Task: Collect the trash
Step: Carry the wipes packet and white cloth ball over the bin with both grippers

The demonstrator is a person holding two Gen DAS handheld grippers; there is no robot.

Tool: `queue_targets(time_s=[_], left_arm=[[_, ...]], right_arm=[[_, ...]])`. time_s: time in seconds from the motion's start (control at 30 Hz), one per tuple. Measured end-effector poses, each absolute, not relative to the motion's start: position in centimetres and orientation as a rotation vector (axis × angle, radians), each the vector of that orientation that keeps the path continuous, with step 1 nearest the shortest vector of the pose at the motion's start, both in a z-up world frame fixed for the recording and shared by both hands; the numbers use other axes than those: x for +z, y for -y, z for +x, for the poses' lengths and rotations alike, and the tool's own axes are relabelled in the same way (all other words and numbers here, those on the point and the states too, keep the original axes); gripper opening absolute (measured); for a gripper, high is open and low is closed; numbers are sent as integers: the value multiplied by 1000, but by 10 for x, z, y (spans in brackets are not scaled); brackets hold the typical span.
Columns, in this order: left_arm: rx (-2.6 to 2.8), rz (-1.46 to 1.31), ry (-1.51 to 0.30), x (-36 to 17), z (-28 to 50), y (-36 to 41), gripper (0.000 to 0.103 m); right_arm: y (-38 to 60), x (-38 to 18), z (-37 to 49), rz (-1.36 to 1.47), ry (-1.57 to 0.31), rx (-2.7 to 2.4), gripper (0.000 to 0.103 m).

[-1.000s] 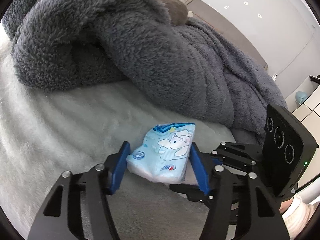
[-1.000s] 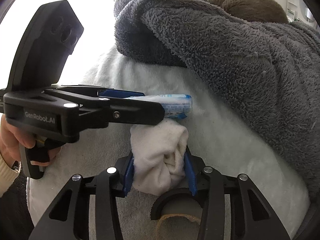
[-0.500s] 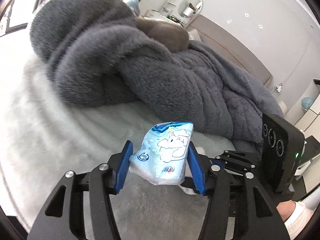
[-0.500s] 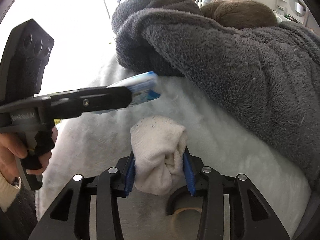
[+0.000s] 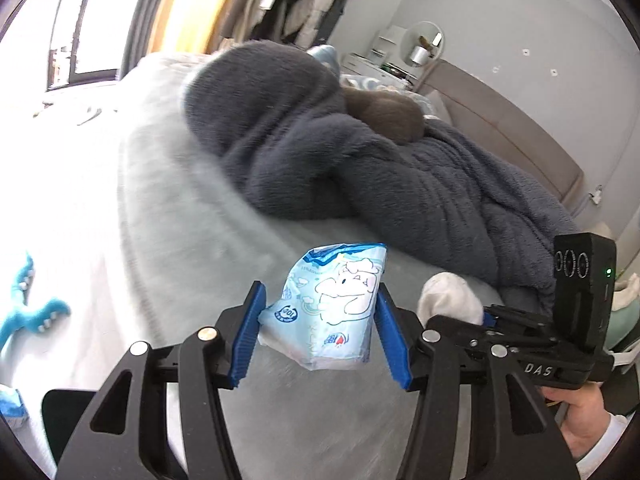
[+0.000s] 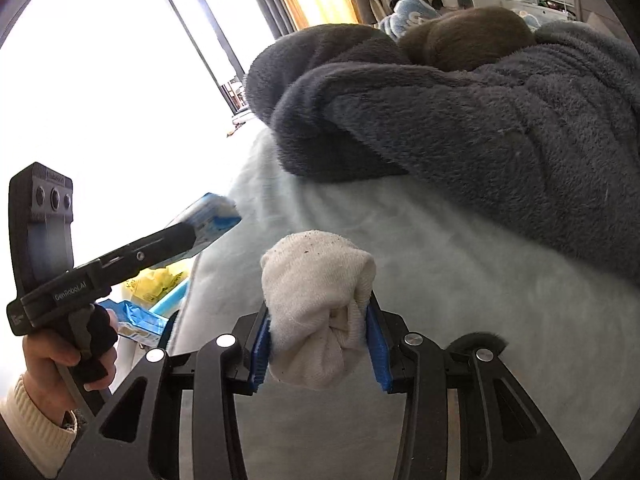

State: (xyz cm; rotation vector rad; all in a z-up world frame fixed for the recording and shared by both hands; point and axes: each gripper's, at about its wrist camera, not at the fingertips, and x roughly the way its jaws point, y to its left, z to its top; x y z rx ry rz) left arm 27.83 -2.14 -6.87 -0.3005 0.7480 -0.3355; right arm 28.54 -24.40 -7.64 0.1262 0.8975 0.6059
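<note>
My left gripper is shut on a light blue tissue packet with a cartoon animal print, held above the pale bed cover. In the right wrist view that packet sticks out of the left gripper at the left edge. My right gripper is shut on a balled white sock with dark specks, lifted over the bed. The sock also shows in the left wrist view, at the right beside the packet.
A thick dark grey fleece blanket is heaped across the bed behind both grippers, a brown cushion on top. Left of the bed, a blue bin holds yellow and blue wrappers. A teal toy lies on the floor.
Both grippers have risen from the bed with their loads. The left one has swung away to the left, bringing the window and floor into view.
</note>
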Motion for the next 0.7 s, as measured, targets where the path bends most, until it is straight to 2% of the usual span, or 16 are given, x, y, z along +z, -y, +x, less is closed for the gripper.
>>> queue_targets(time_s=[0.33,0.7], left_arm=[[-213,-278,-787,-72,233,-22,57],[-112,-243,-832,-78,193,-61,57]], right_arm=[[211,-82,264,202,-903,676,42],[148,-79,240,76,-876,712,42]])
